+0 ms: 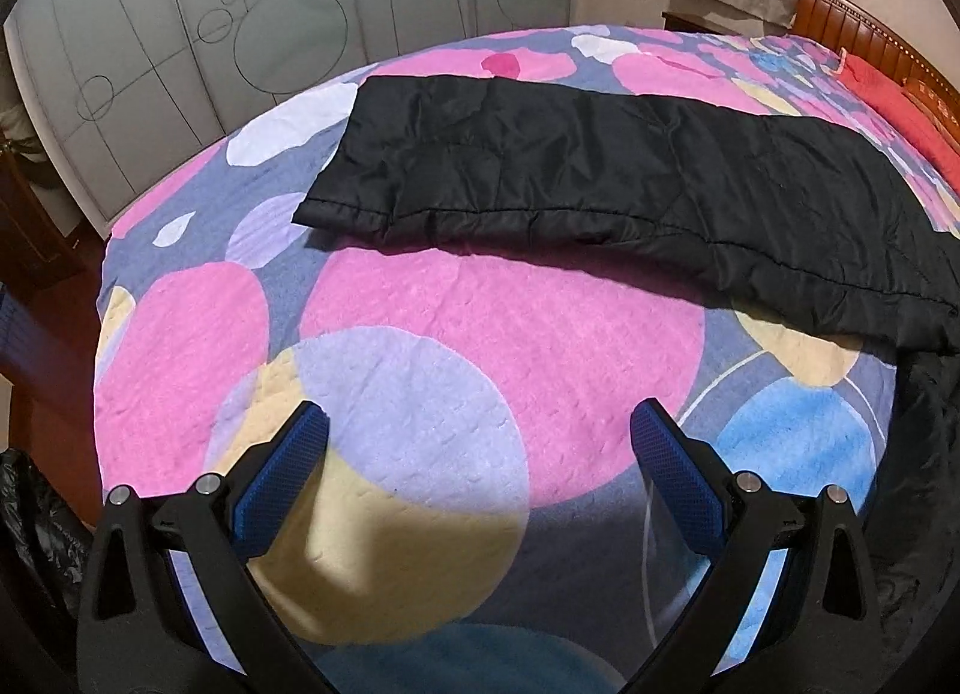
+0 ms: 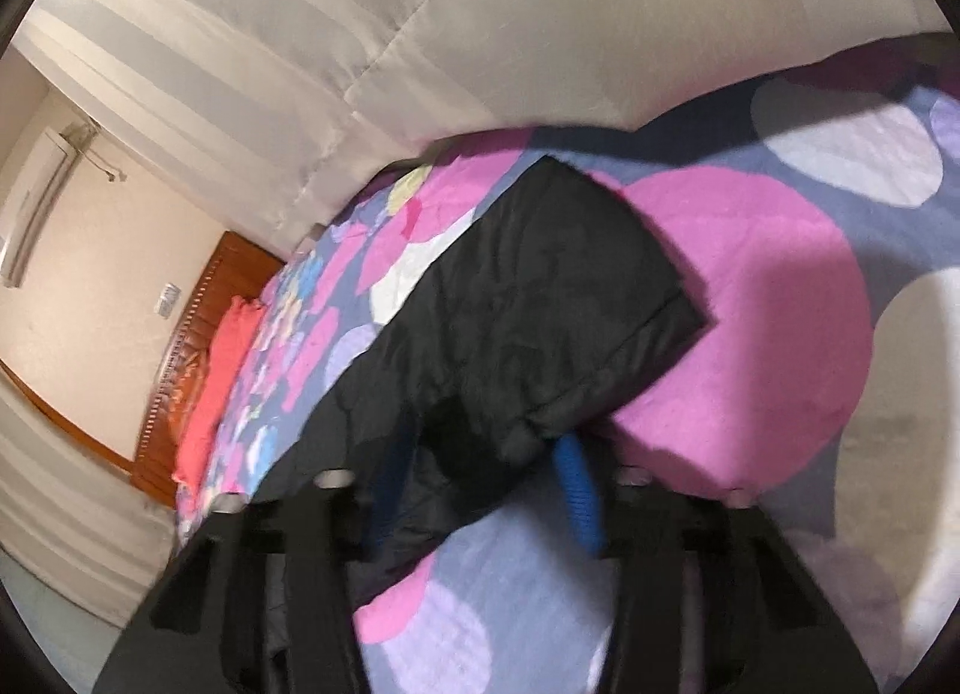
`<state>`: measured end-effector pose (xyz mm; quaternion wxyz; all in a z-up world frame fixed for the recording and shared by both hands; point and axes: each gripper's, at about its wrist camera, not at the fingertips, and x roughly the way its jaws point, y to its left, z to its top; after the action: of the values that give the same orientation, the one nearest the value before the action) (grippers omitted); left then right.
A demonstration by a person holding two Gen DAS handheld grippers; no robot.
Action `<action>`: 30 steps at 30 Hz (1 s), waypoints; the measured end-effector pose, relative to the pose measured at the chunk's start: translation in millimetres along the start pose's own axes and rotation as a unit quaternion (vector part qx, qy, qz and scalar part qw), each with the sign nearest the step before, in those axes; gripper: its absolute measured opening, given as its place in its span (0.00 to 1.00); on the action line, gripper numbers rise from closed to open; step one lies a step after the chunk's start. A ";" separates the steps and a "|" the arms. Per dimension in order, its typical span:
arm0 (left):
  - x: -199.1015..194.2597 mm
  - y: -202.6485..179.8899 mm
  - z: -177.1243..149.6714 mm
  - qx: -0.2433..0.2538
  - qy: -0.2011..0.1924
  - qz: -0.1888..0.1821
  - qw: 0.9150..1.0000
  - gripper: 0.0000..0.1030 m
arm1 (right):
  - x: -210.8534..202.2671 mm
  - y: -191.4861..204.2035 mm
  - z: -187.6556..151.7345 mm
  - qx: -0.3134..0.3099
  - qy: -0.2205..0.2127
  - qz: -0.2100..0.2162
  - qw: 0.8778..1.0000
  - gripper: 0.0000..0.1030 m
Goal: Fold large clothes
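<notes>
A black quilted garment lies folded in a long strip across the far half of the bed. My left gripper is open and empty, hovering over the bedspread well short of the garment's near edge. In the right wrist view the same garment stretches away from the camera. My right gripper has its blue pads on either side of a bunched fold of the garment's near edge; the view is blurred and tilted, and the fabric hides the left pad.
The bed carries a bedspread with pink, lilac and yellow circles. A red pillow and wooden headboard are at the far end. A wardrobe with frosted doors stands beyond the bed. Curtains hang beside it.
</notes>
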<state>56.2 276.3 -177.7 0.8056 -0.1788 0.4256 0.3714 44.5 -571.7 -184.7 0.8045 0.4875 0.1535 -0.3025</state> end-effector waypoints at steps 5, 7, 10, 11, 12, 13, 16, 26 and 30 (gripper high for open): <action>6.0 -4.7 2.2 -0.004 -0.008 -0.001 1.000 0.98 | -7.8 2.2 2.7 -0.002 0.001 0.007 1.000 0.12; 6.6 -5.7 1.5 -0.004 -0.011 0.000 1.000 0.98 | -22.1 20.0 0.7 -0.032 -0.010 0.016 0.999 0.11; 5.3 -6.0 -1.3 -0.004 -0.014 0.002 1.000 0.98 | -35.4 66.9 -9.4 -0.096 -0.024 0.039 0.994 0.11; 5.4 -6.3 -1.0 -0.004 -0.014 0.003 1.000 0.98 | -36.3 84.2 -13.5 -0.116 -0.027 0.047 0.992 0.11; 5.4 -5.2 -0.8 -0.004 -0.013 0.002 1.000 0.98 | -41.7 100.3 -20.2 -0.140 -0.029 0.056 0.988 0.11; 5.8 -5.8 -0.3 -0.004 -0.014 0.002 1.000 0.98 | -46.6 117.9 -27.7 -0.163 -0.029 0.065 0.984 0.11; 6.3 -6.2 -0.9 -0.005 -0.015 0.002 1.000 0.98 | -60.6 181.0 -68.1 -0.251 -0.014 0.101 0.963 0.11; 9.5 -6.8 0.0 -0.007 -0.016 -0.001 1.000 0.98 | -54.7 300.7 -218.7 -0.426 0.085 0.181 0.882 0.11; 10.6 -7.0 0.0 -0.007 -0.017 -0.002 1.000 0.98 | -55.9 329.9 -278.0 -0.481 0.121 0.208 0.843 0.11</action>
<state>65.2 276.4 -186.6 0.8120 -0.1788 0.4088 0.3762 224.8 -196.3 -59.1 0.9571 0.0925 0.2709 0.0446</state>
